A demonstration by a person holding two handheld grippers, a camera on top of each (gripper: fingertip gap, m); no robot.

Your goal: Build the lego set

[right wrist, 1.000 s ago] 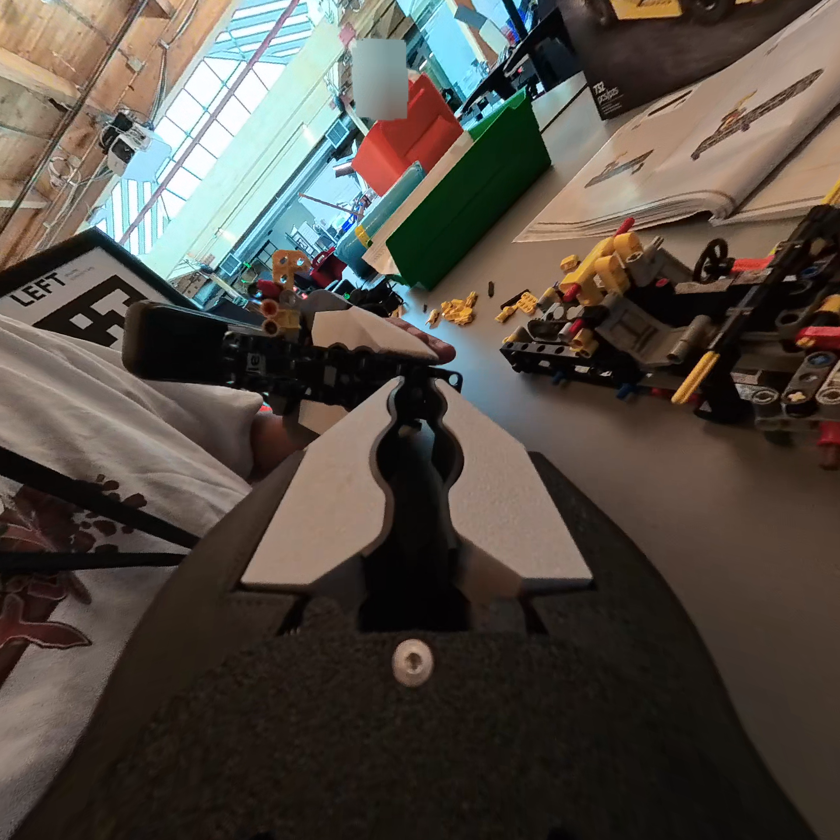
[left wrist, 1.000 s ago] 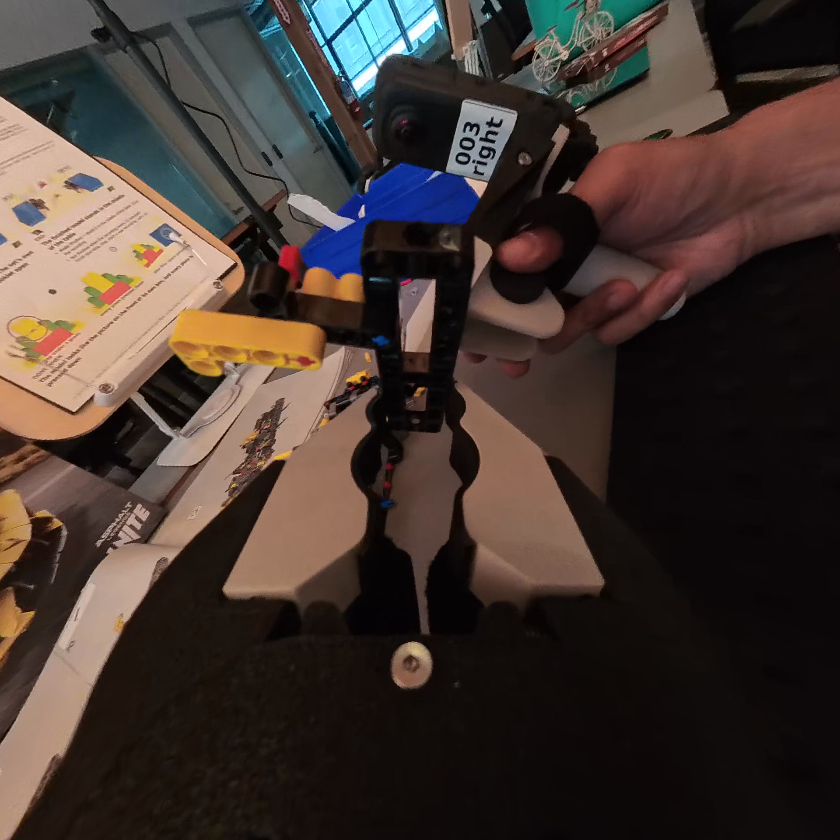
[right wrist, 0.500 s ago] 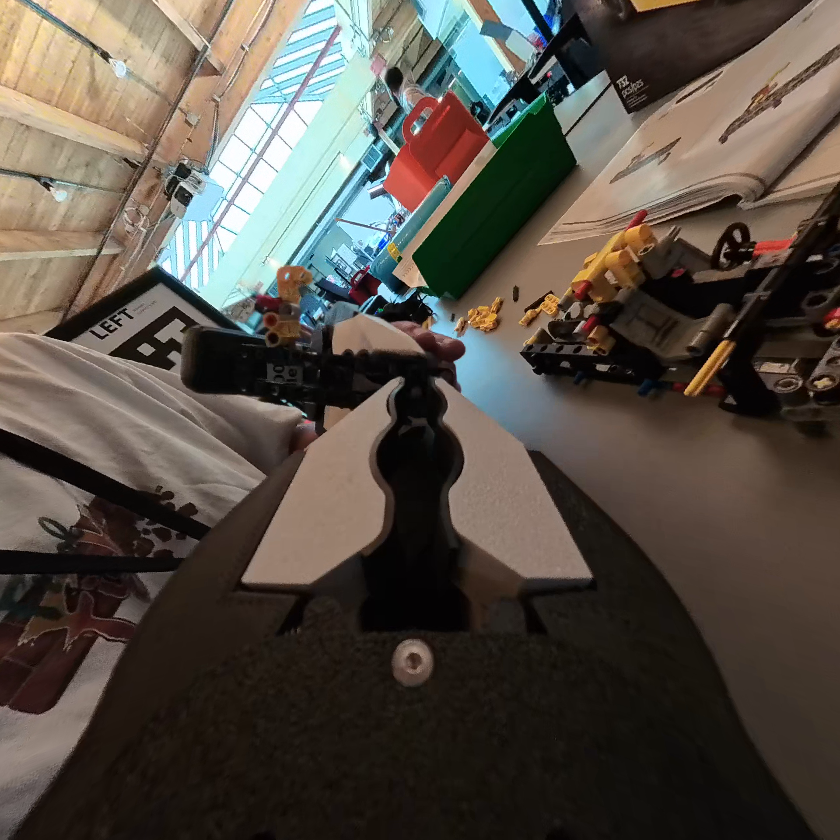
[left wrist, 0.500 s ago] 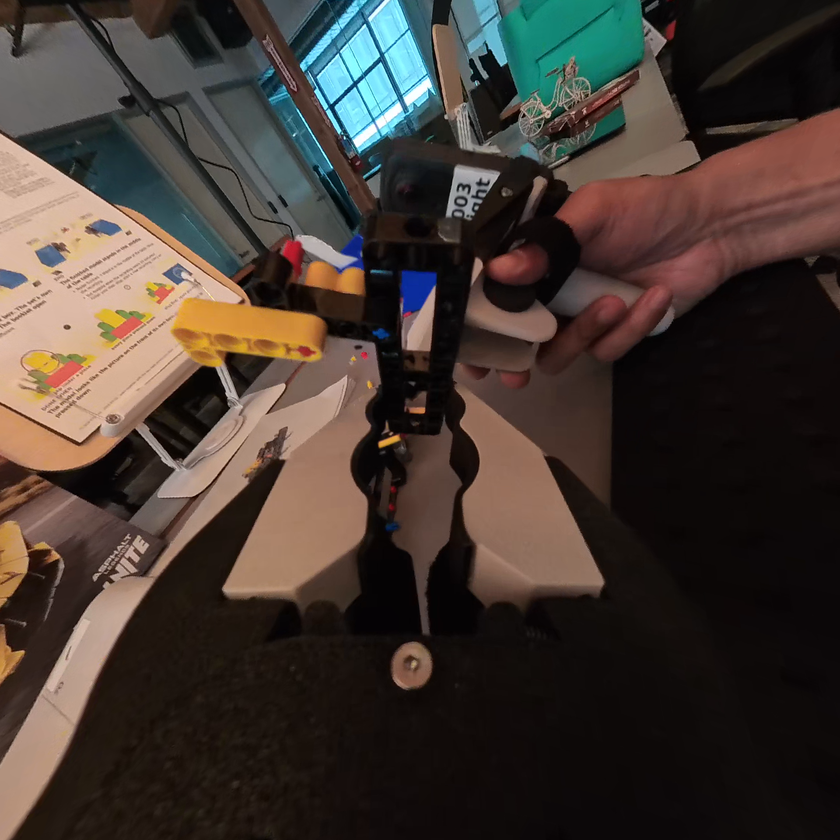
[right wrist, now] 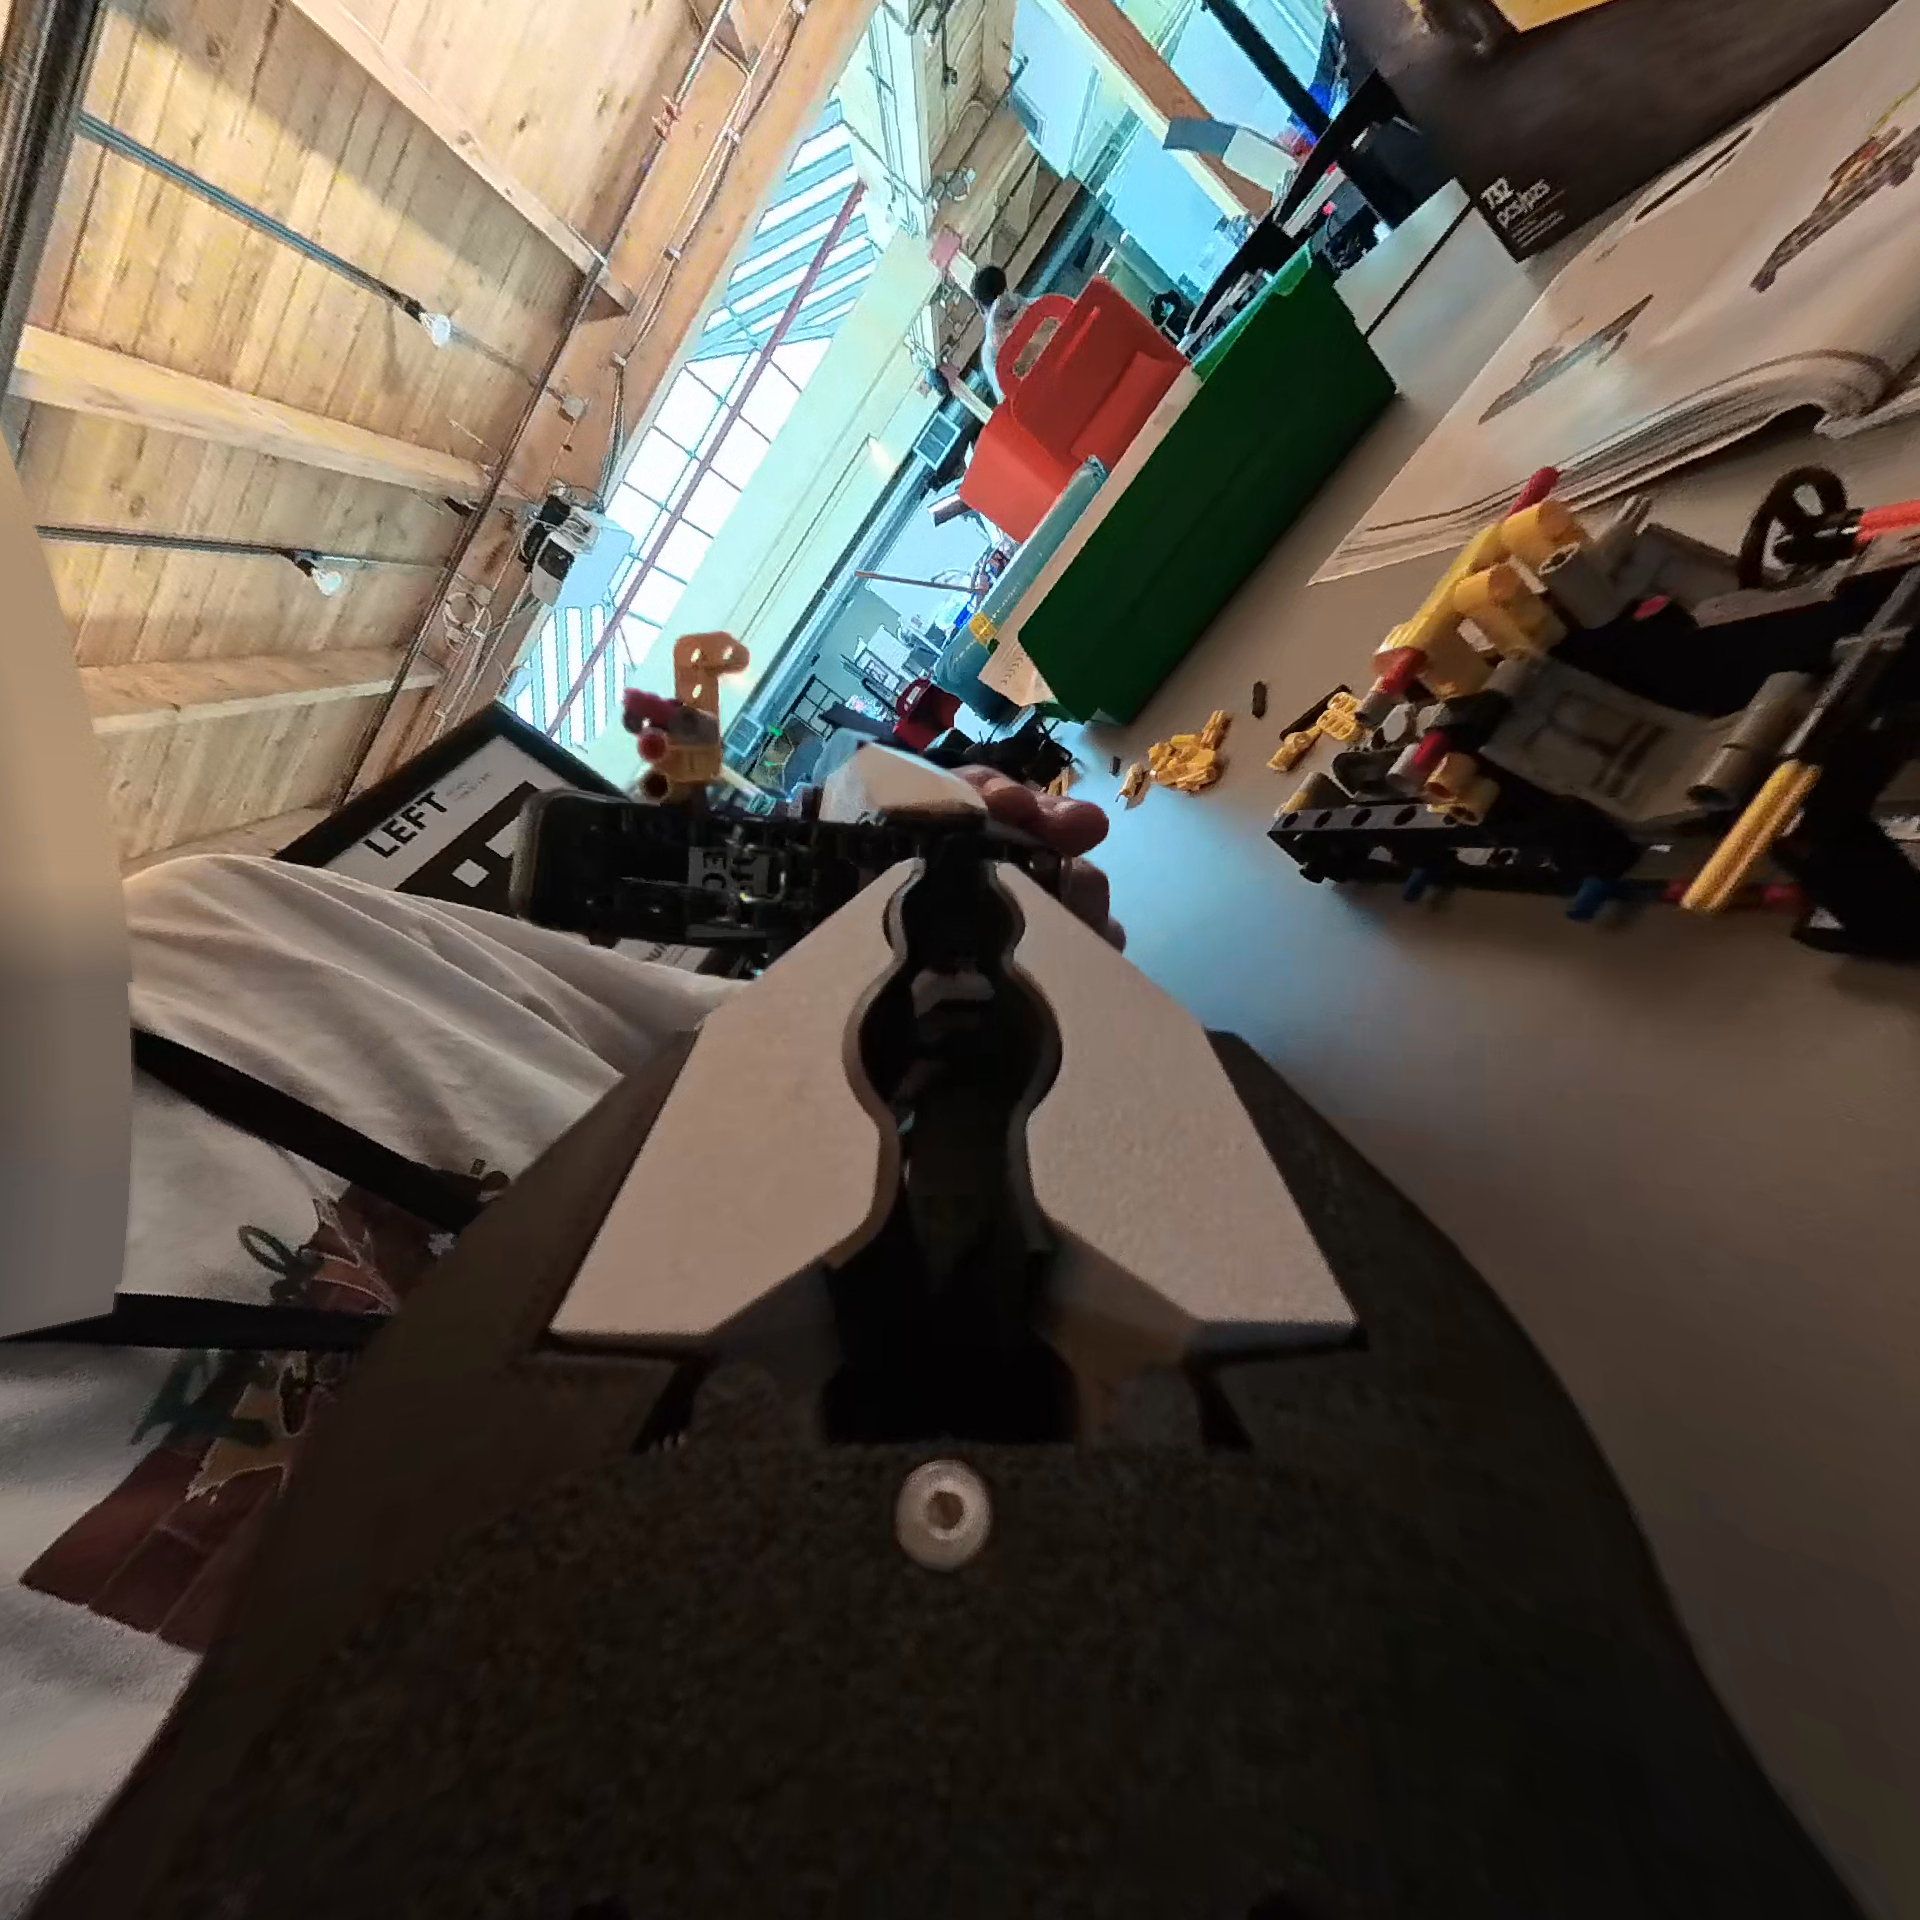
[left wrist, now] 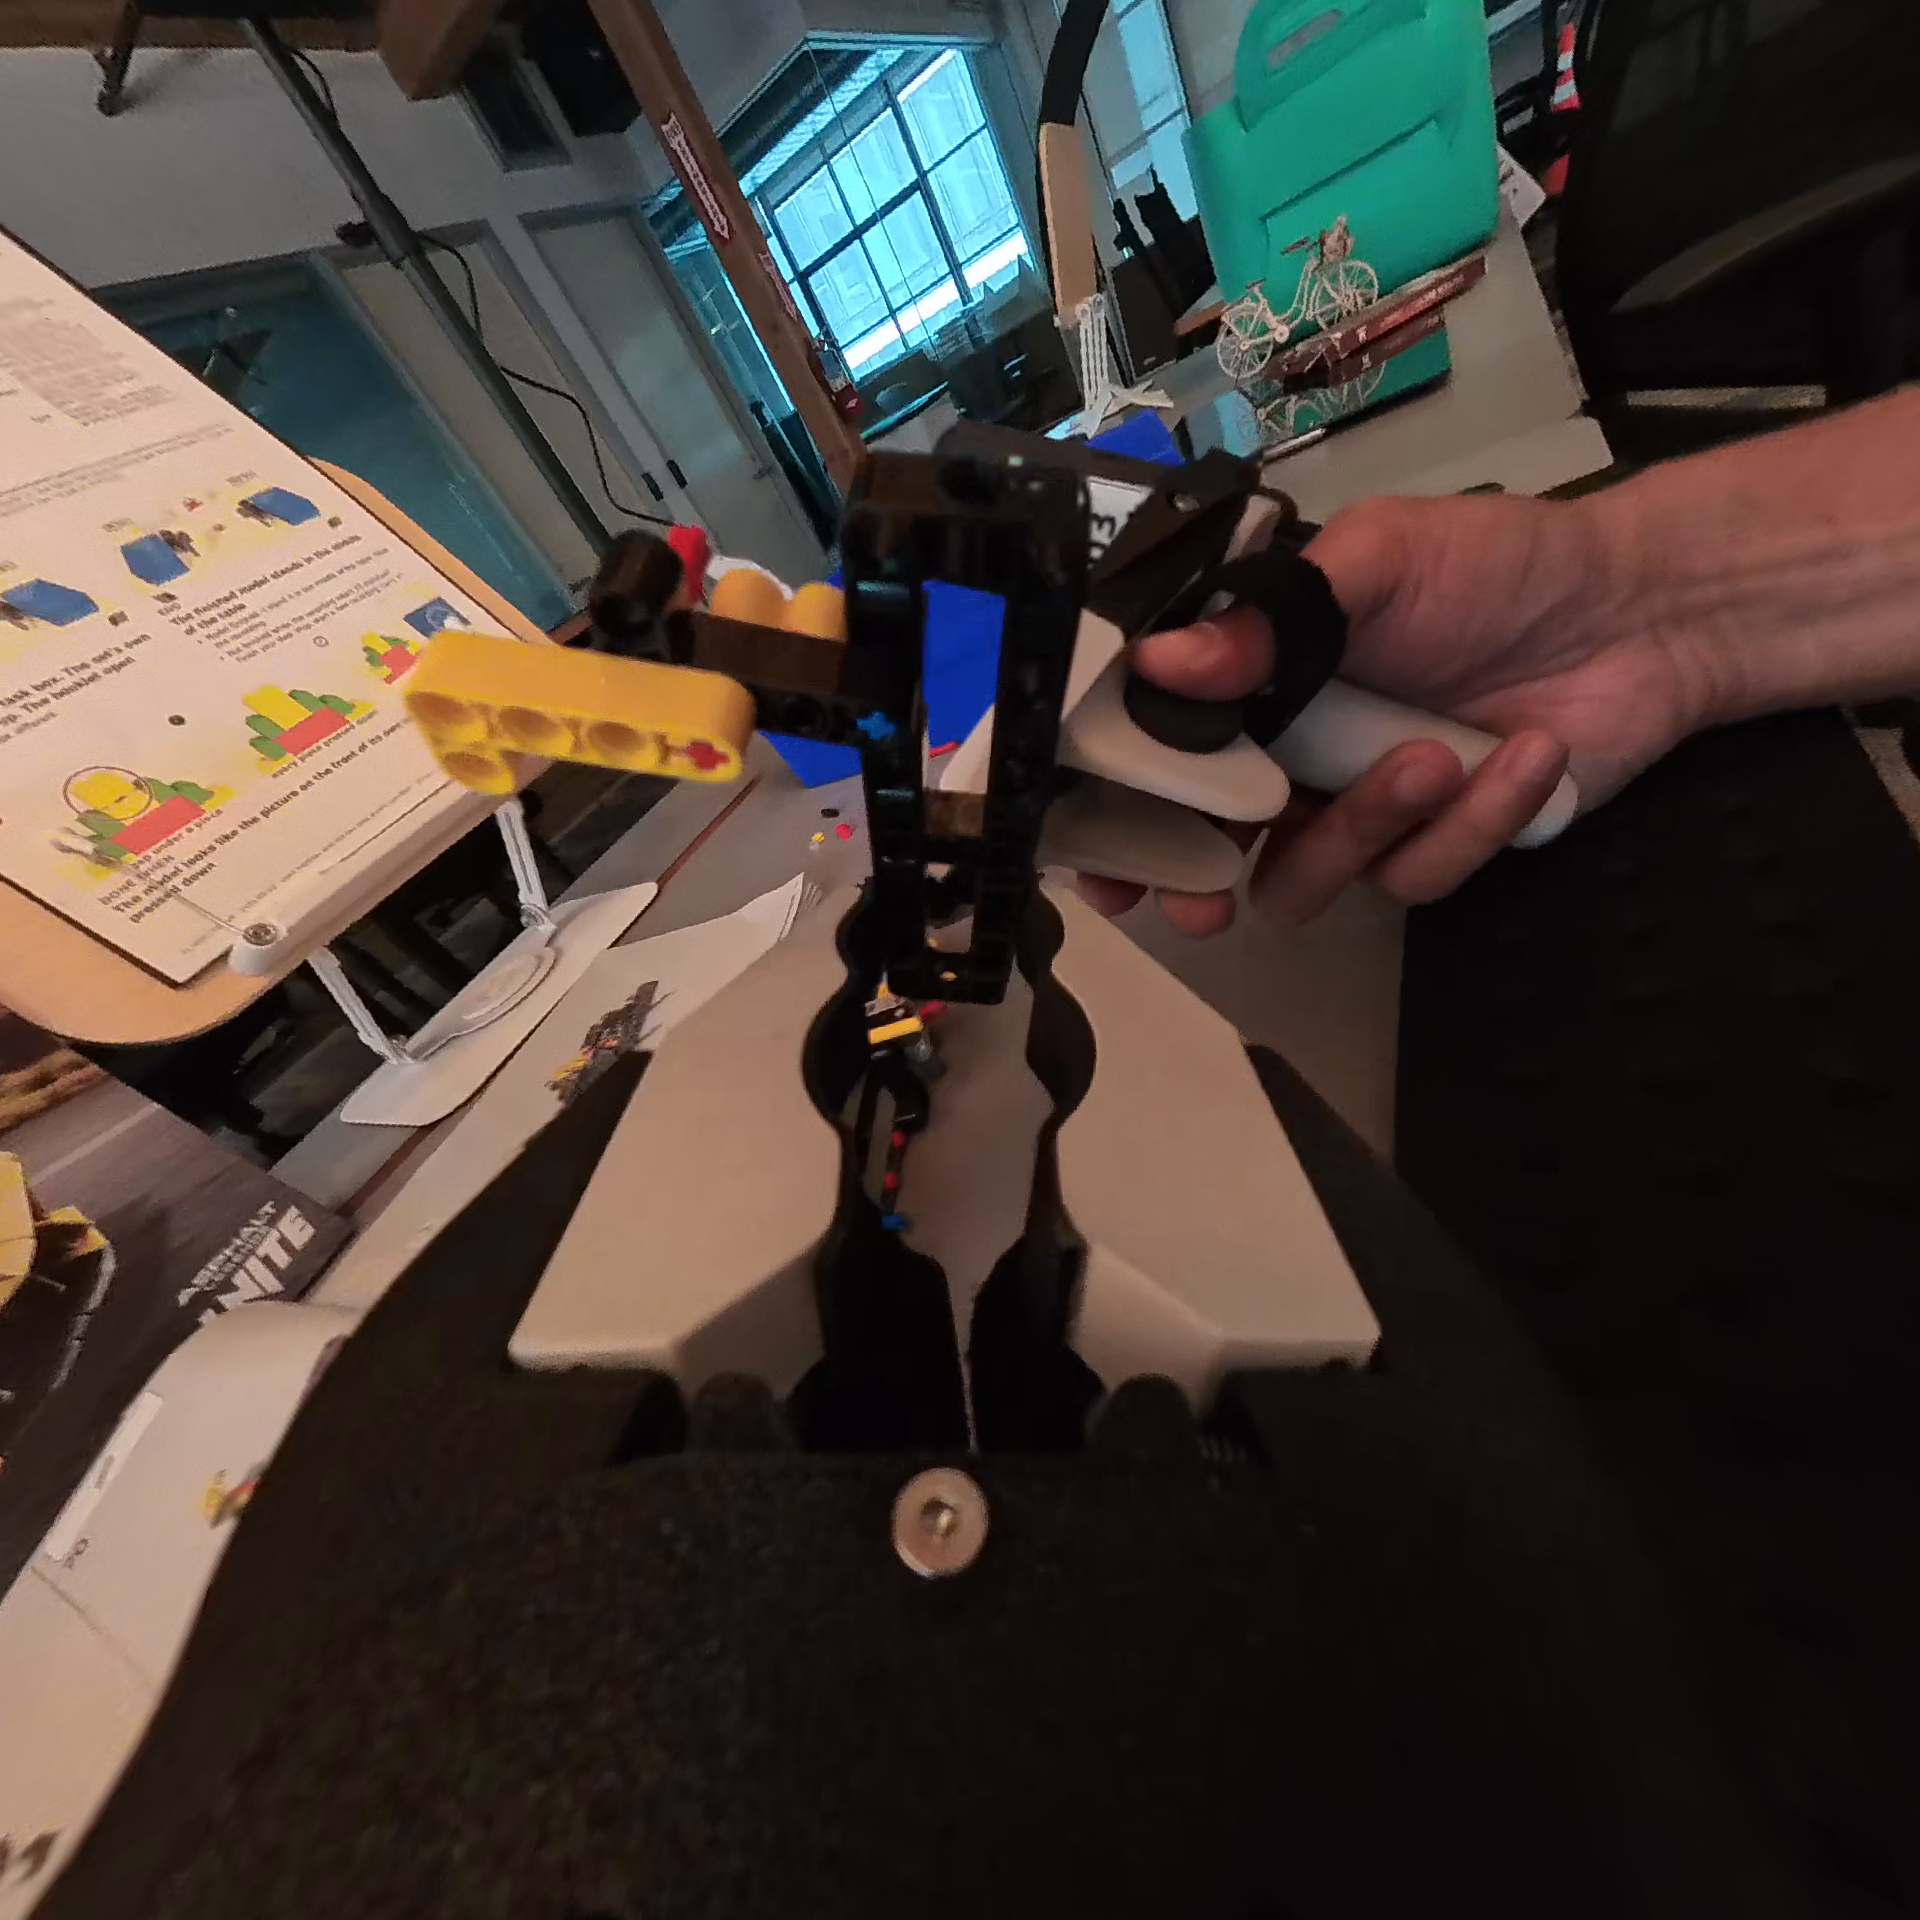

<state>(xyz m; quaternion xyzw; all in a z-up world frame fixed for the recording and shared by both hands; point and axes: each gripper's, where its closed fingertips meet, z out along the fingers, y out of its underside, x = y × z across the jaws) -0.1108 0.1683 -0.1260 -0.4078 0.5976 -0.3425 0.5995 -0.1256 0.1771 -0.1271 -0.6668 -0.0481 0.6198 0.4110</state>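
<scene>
**Black frame sub-assembly gripped from two sides above the table**

The grey table [right wrist: 1558, 1195] is lying under everything, and the places below are given from the black frame. The open instruction booklet [right wrist: 1714, 343] is resting on the table well beyond and to the right of the frame in the right wrist view, with a green bin [right wrist: 1216, 509] standing further back and a red container [right wrist: 1081, 405] sitting just behind it. A tilted board with printed instruction sheets [left wrist: 156, 665] is standing on a stand to the left of the frame in the left wrist view. The partly built vehicle chassis [right wrist: 1621, 748] is sitting on the table to the right of the frame, well apart from it, just in front of the booklet.

The black frame [left wrist: 956, 727] is being held up off the table, upright in the left wrist view. The left gripper [left wrist: 940, 966] is clamping its lower end, fingers pressed against either side. The right gripper [left wrist: 1153, 800] is reaching in from the right side of the frame, held by a hand [left wrist: 1475, 665]; in its own view the right gripper is closing on the frame's edge, its tips meeting the black beam. A yellow L-shaped beam [left wrist: 571, 712] is sticking out from the frame's left side, just beside two yellow rounded connectors [left wrist: 779, 603]. Loose yellow pieces [right wrist: 1184, 753] are lying on the table between the frame and the chassis.
</scene>
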